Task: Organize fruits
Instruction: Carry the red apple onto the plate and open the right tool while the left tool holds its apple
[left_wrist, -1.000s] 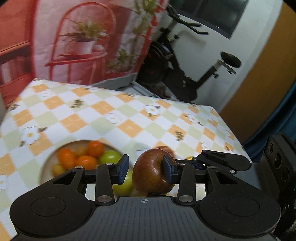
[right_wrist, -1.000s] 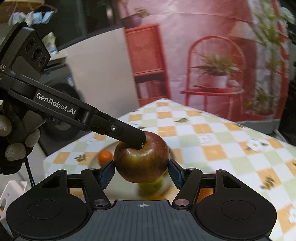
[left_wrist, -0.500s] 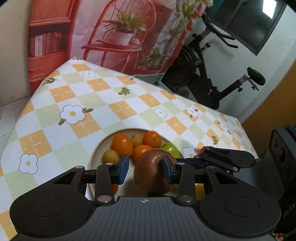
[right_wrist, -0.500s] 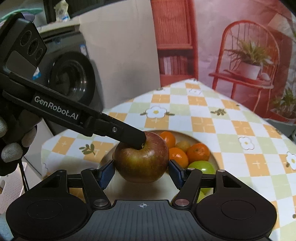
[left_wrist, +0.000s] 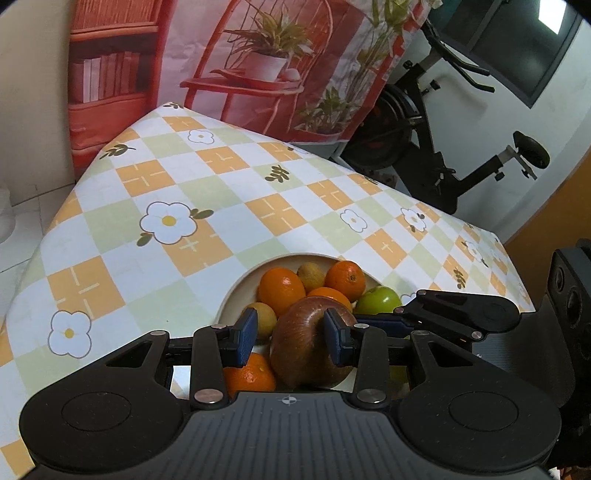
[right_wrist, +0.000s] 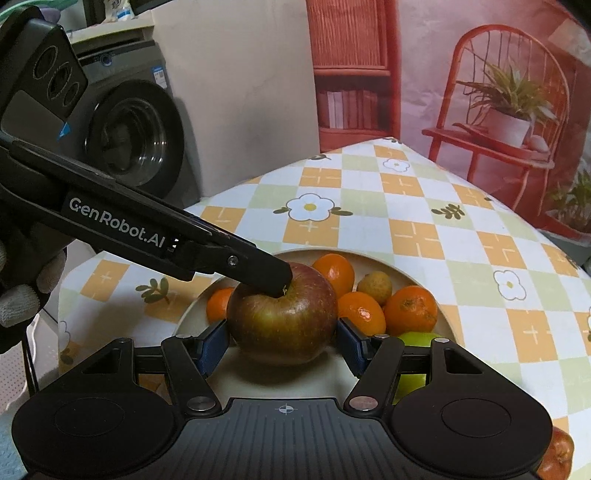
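The right tongs (right_wrist: 282, 341) clamp the round red-brown apple (right_wrist: 282, 317) just above the cream bowl (right_wrist: 424, 284) of oranges while the left tongs (left_wrist: 289, 336), apart, poke its stem dimple, so releasing carelessly could roll it off the desk.

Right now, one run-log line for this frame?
stage: placing | right gripper: shut on red apple | left gripper: one finger in apple's stem dimple, not clamped | over: bowl of oranges
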